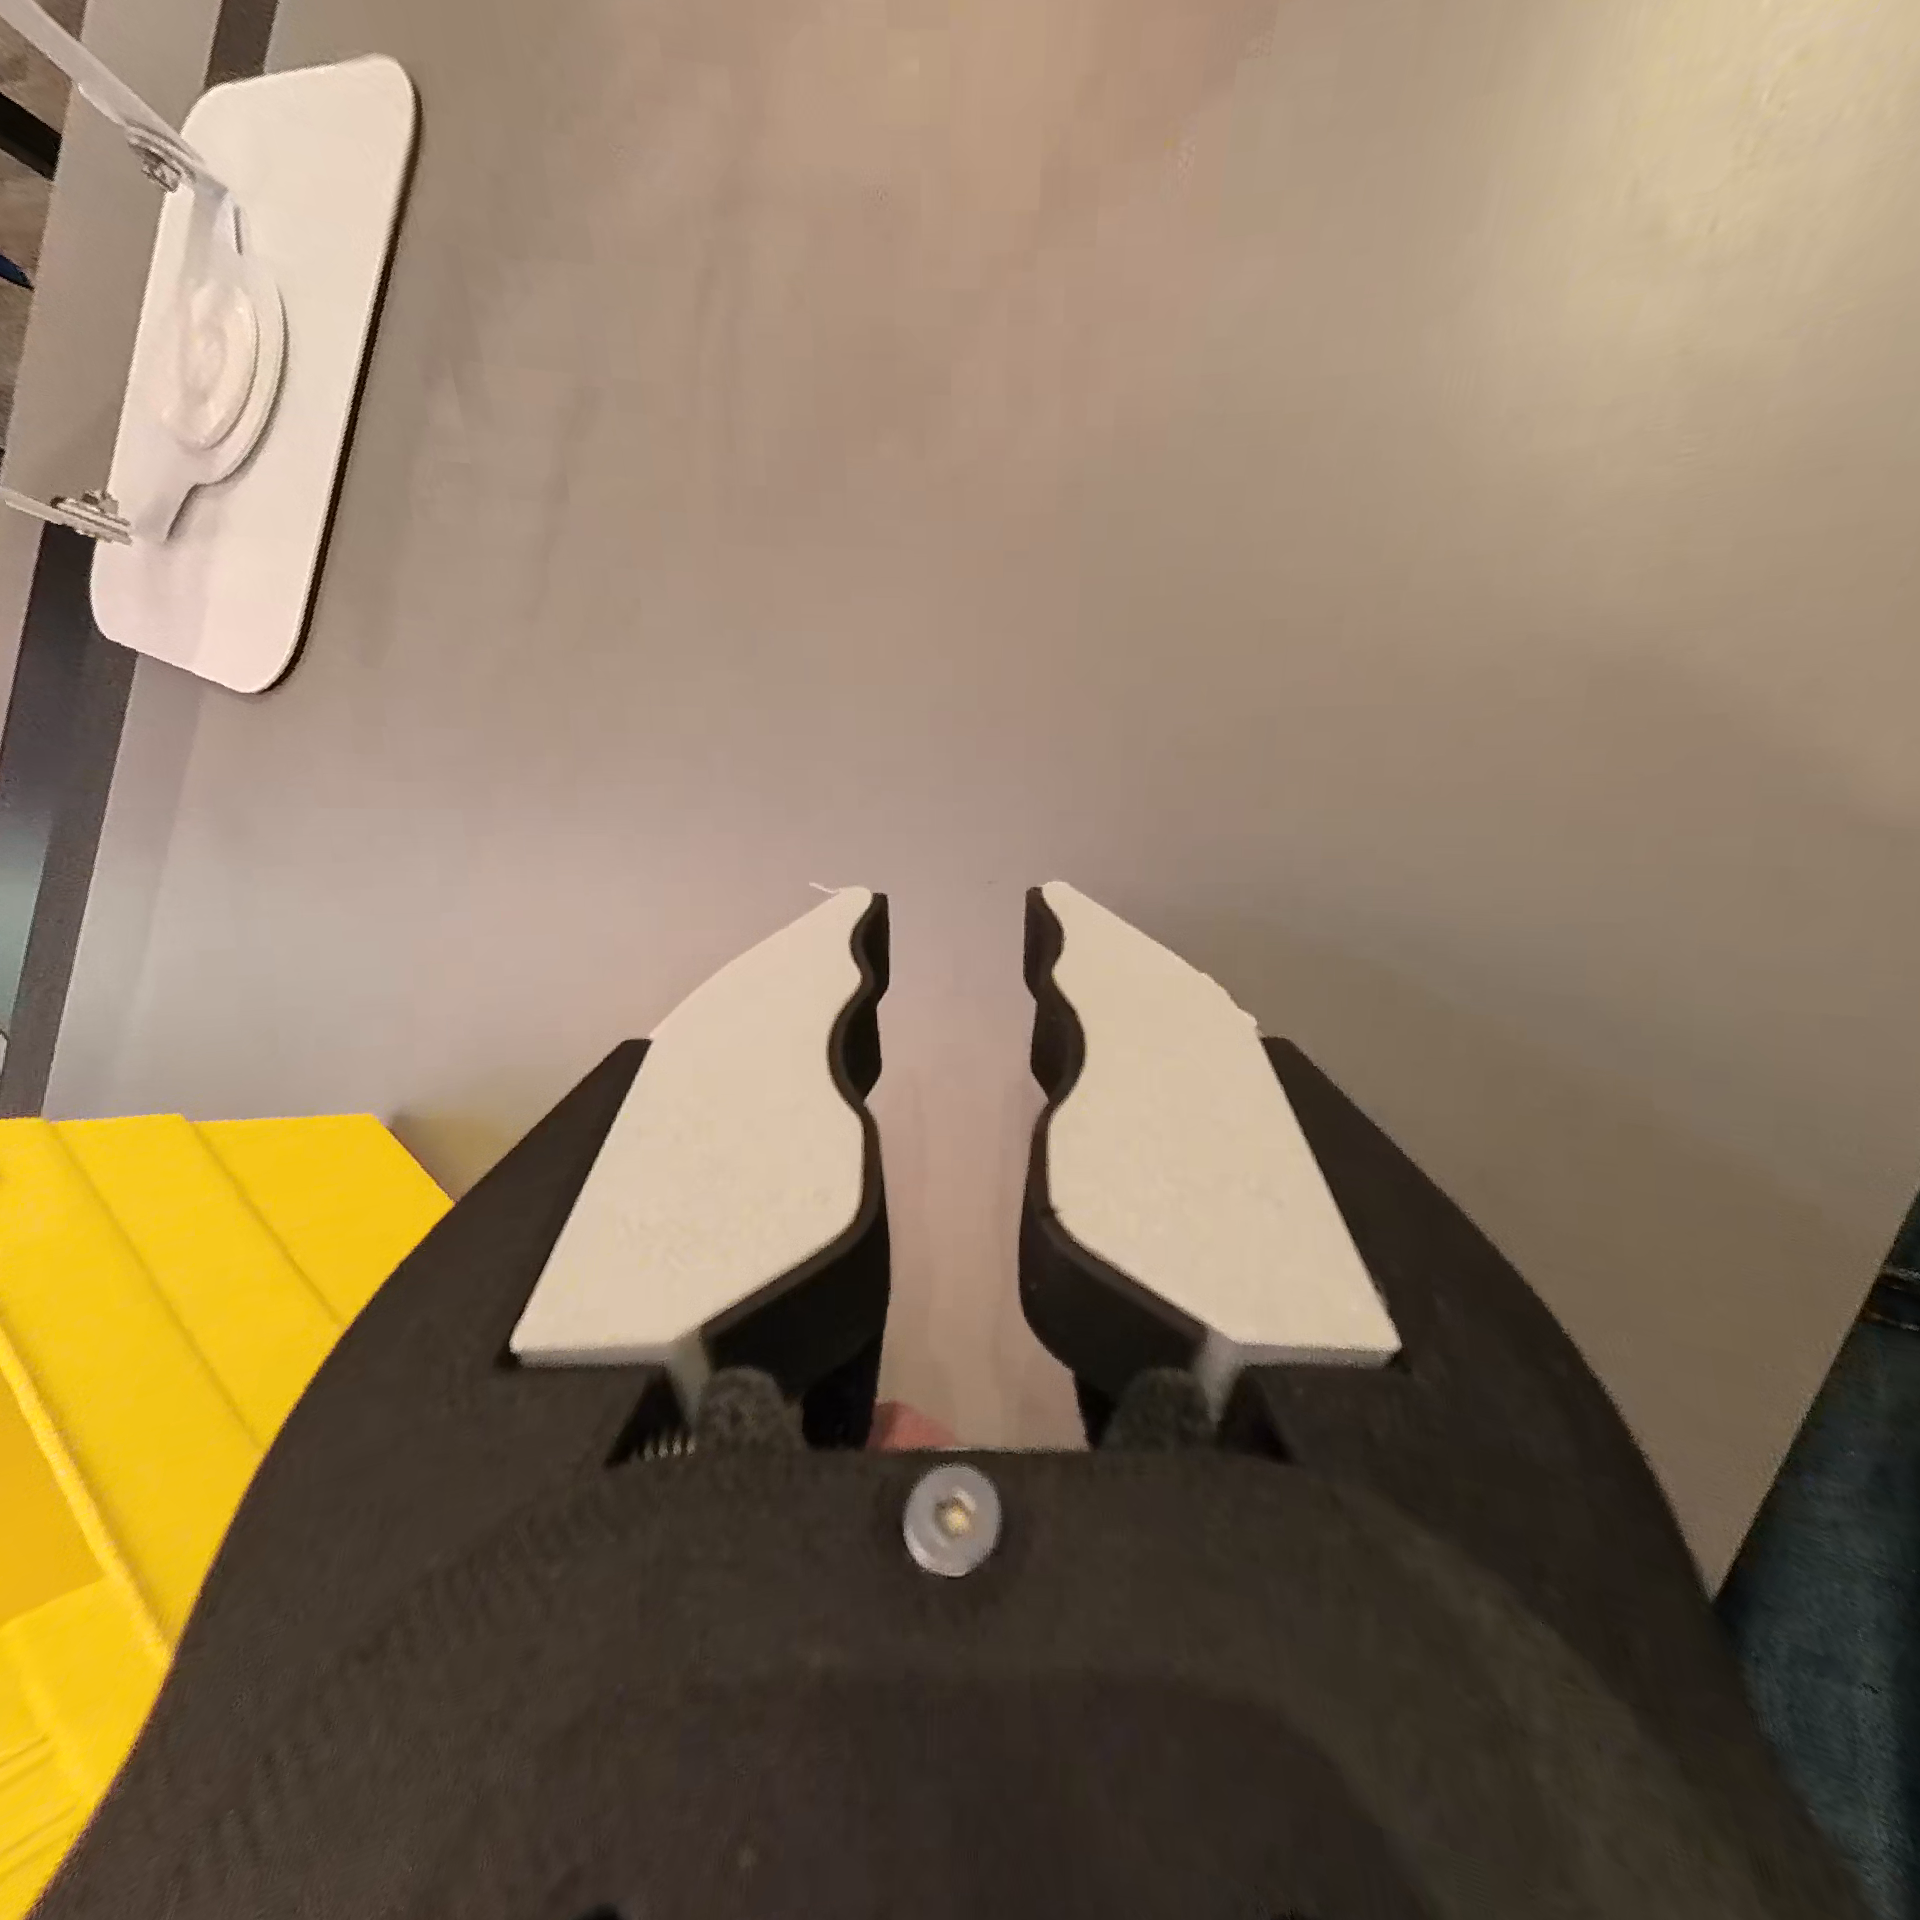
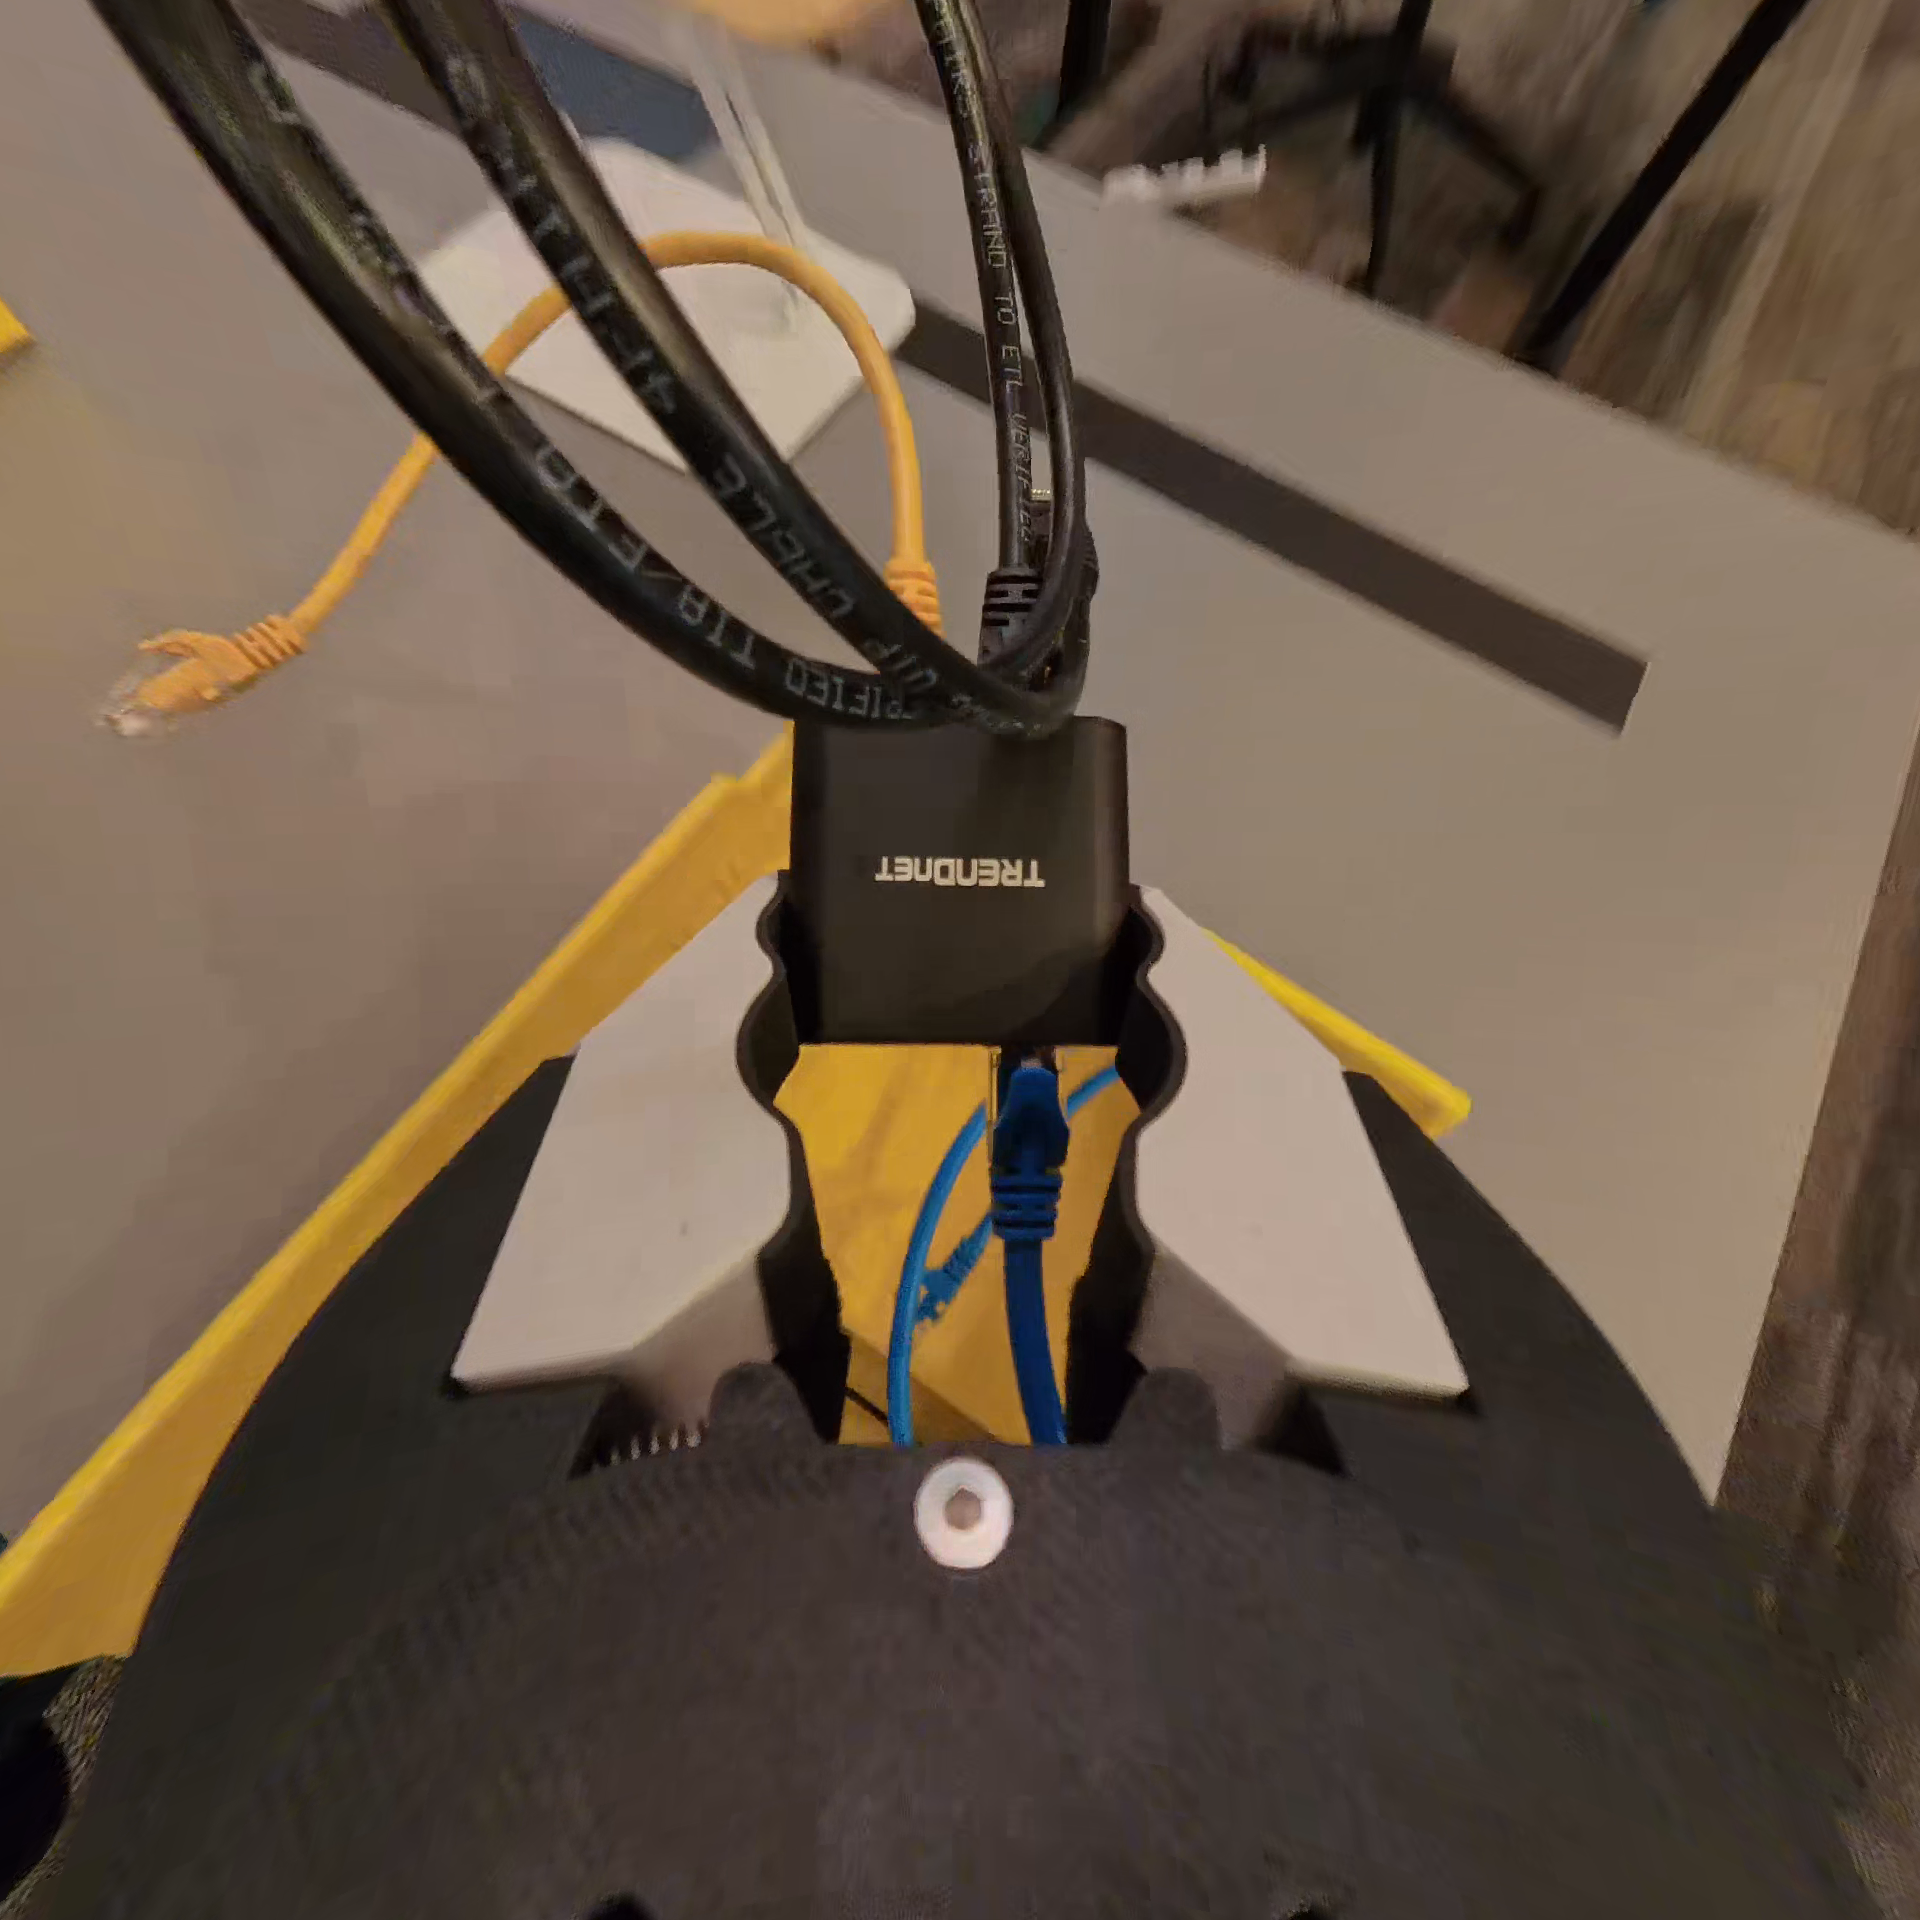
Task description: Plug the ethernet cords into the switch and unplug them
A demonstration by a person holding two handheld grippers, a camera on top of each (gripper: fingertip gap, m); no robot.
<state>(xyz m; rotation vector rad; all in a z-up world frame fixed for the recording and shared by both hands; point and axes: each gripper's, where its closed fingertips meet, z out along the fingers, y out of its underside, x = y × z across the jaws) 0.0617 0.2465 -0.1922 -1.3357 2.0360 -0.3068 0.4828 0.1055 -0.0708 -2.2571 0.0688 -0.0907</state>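
My right gripper is shut on a small black switch and holds it above a yellow bin. A blue ethernet cord is plugged into the switch's near side. Black cords loop over its far side, and one black plug sits there. An orange cord also runs to the far side; its other plug lies loose on the grey table. My left gripper is open and empty above the bare grey table.
A white plate with a clear suction mount lies at the table's far left edge. The yellow bin sits beside my left gripper. A black strip crosses the table. Chair or stand legs stand beyond the table edge.
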